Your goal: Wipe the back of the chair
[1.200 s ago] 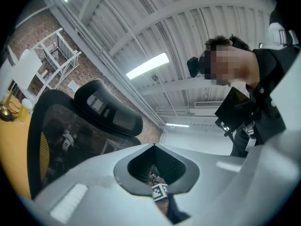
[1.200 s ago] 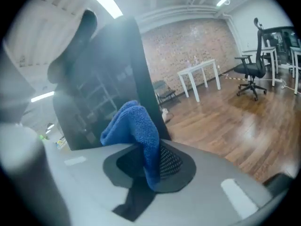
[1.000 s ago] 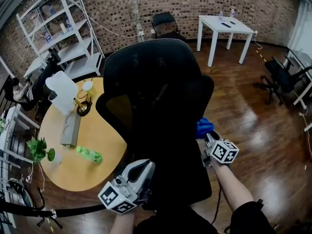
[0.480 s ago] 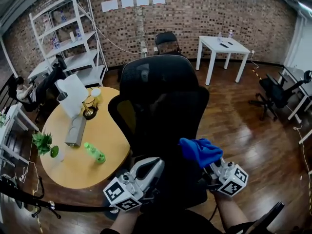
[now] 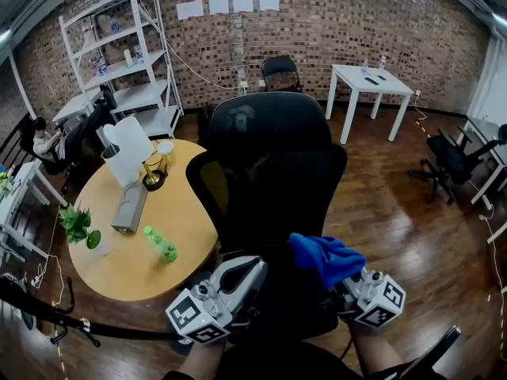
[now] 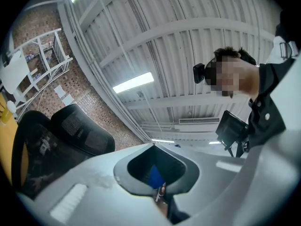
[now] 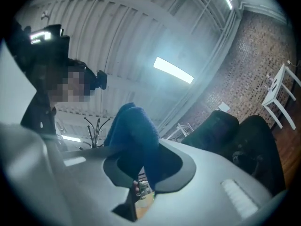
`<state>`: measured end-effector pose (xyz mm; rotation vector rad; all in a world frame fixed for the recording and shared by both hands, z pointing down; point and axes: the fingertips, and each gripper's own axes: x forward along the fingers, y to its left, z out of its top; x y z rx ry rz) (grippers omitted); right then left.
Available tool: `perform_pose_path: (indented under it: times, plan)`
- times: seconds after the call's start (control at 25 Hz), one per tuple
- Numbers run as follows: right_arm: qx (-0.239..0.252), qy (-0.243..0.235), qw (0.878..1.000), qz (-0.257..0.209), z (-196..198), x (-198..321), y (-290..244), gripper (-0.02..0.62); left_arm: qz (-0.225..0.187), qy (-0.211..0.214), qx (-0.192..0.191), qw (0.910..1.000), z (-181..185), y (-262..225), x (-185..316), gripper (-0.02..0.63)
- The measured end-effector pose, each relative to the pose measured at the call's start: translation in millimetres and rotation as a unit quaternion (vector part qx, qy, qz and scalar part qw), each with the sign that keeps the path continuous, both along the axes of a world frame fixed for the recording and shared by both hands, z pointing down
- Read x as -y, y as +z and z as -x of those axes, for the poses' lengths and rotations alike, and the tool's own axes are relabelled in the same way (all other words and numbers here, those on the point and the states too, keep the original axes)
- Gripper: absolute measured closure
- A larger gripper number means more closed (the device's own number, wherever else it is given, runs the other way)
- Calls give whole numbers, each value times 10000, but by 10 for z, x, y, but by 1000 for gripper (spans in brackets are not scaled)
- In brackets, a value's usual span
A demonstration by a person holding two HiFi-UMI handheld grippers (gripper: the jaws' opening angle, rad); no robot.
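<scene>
Room: brick walls [image 5: 317, 14] are enclosing a wood floor [image 5: 396, 196].
Chair [image 5: 269, 172]: is standing beside a round table [image 5: 127, 252].
Right gripper [image 5: 339, 279]: is clamping a blue cloth [image 5: 325, 258] near the Chair's back.
Left gripper [image 5: 249, 271]: is hanging closed, empty.

Grey left gripper [image 5: 257, 267], black-and-white marker cube [image 5: 192, 321]
</scene>
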<state>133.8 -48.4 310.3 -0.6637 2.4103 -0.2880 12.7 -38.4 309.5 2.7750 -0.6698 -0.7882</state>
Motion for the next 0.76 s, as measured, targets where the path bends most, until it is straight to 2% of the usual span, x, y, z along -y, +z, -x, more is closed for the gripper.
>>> perform_pose_path:
  times: [0.28, 0.76]
  plan:
    - [-99, -7, 9999, -49, 105, -1, -4, 543, -28, -14, 75, 10000, 40, -1, -17, 614]
    - [11, 32, 10000, 1, 109, 22, -12, 543, -61, 57, 133, 9999, 11, -2, -10, 614]
